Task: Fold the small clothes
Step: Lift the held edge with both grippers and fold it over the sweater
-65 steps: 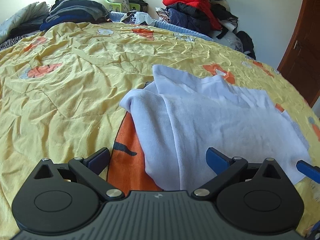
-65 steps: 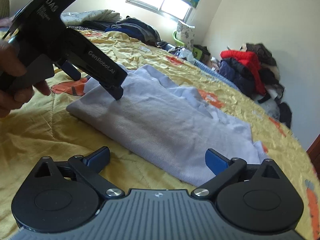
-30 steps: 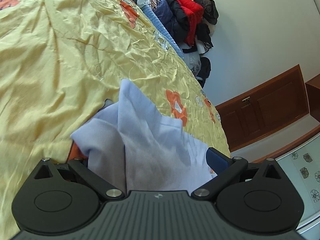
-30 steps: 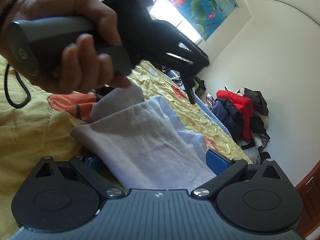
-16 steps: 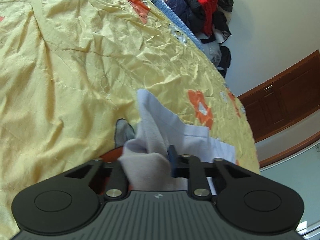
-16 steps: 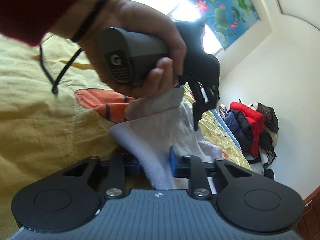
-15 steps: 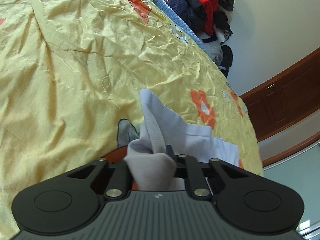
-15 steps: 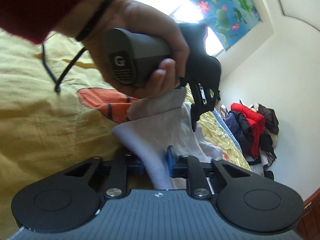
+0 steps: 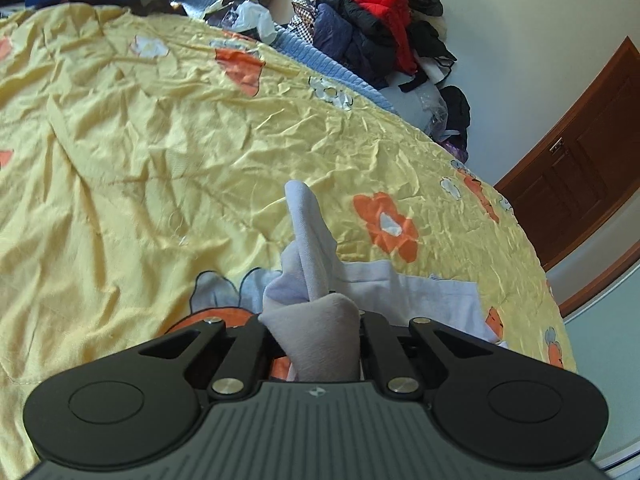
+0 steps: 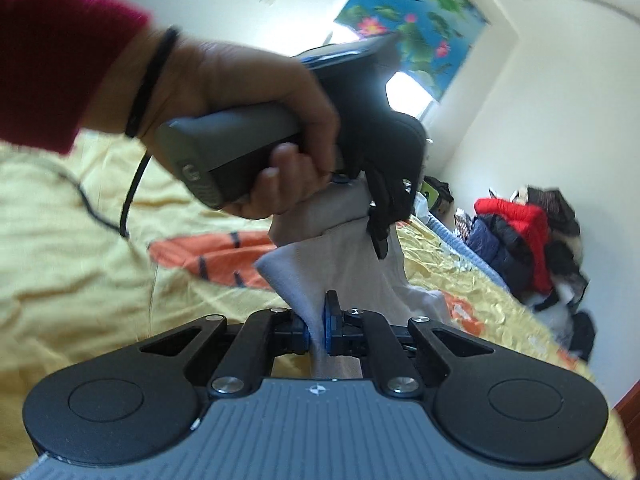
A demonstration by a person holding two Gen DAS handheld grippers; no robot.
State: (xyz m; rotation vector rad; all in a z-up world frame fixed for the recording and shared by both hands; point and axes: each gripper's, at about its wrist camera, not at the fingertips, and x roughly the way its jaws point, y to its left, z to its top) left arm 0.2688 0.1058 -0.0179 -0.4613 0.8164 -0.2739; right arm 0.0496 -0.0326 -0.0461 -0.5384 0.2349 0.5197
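1. Garment (image 9: 316,332): one pale lavender-grey piece is held bunched at 6 o'clock between the closed jaws of the left gripper (image 9: 314,328); its far part is spread on the bedspread.
2. Right gripper (image 10: 316,326) is clamped on a fold of the same garment (image 10: 344,256).
3. Left hand (image 10: 248,120) is seen at 11 o'clock round the grey handle, where only a "G"-like mark is legible.
4. Yellow bedspread (image 9: 160,152), creased, carries orange and white flowers.
5. One clothes pile (image 9: 372,28) lies at 1 o'clock by the white wall; one wooden door (image 9: 576,160) stands at 3 o'clock.
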